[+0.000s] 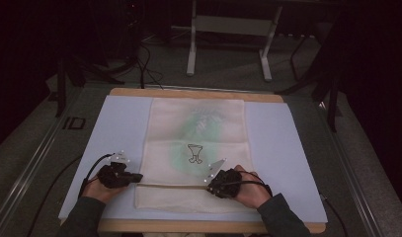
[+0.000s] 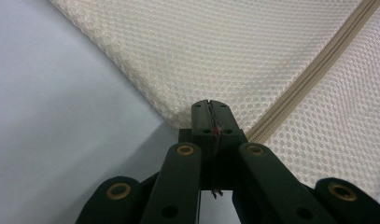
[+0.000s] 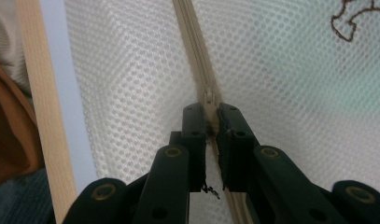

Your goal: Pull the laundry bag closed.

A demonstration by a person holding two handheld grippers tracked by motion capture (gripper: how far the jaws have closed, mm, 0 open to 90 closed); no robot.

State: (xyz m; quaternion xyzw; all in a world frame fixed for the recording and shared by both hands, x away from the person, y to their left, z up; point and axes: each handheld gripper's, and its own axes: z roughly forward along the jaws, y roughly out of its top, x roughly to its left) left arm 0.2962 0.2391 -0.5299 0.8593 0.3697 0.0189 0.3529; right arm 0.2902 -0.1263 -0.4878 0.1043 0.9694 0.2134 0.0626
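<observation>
A cream mesh bag lies flat on a pale blue mat, with something green inside and a small dark drawn figure on it. Its zipper runs across near the front edge. My left gripper sits at the bag's left edge, where the zipper ends. In the left gripper view this gripper is shut on the mesh edge beside the zipper. My right gripper rests on the zipper line farther right. In the right gripper view this gripper is shut on the zipper pull.
The mat lies on a wooden table, whose near edge runs close to my right gripper. A white metal stand and cables are on the dark floor beyond. Bare mat lies on both sides of the bag.
</observation>
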